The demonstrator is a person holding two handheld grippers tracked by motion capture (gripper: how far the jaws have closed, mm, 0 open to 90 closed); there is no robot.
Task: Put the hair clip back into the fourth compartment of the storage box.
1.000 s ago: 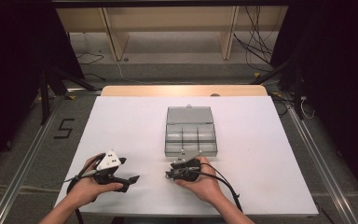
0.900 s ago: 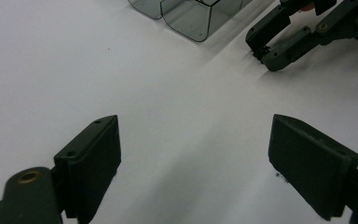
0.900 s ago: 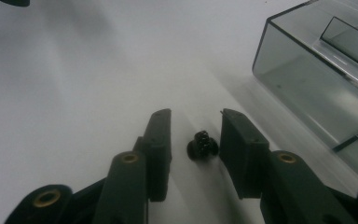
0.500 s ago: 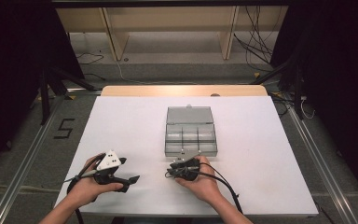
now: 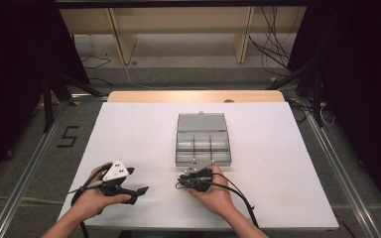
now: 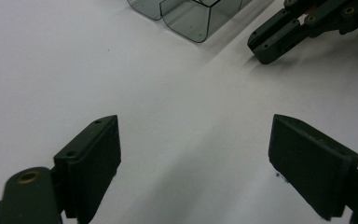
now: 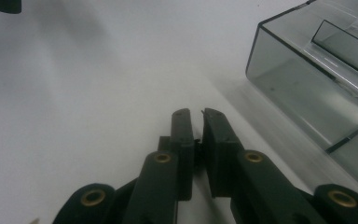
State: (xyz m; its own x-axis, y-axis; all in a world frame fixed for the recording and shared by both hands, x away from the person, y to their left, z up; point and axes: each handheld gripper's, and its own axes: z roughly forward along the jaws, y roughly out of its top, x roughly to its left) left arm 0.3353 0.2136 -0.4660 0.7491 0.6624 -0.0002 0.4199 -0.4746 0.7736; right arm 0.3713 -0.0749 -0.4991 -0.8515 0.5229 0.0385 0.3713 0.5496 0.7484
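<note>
We record the scene from the left across to the right, as seen in the high view. The white table (image 5: pixel 144 129) carries both grippers at its near edge. At near left, the left hand (image 5: pixel 95 198) holds the left gripper (image 5: pixel 138 191) low over the surface, with its grey three-cornered plate on top and a cable trailing off to the left. In the left gripper view its jaws stand spread wide with bare table between them and nothing pinched.

Moving right, the right hand (image 5: pixel 217 194) holds the right gripper (image 5: pixel 179 182) just in front of the near edge of the box, pointing toward the left. Its jaws have just been closing, and we find them pressed together with only a thin slit remaining. In the right gripper view (image 7: pixel 196 126) we see no object between them, apart from a small dark speck in the slit that we cannot identify. The same gripper appears at far right in the left gripper view (image 6: pixel 261 46), jaws together.

The clear plastic compartment box (image 5: pixel 202 141) lies just beyond the right gripper, right of the table's middle. Its lid is open and lies flat on the far side. Dividers split the tray into compartments. In the right gripper view its smoky corner wall (image 7: pixel 279 65) stands just to the right of the jaws, apart from them
</note>
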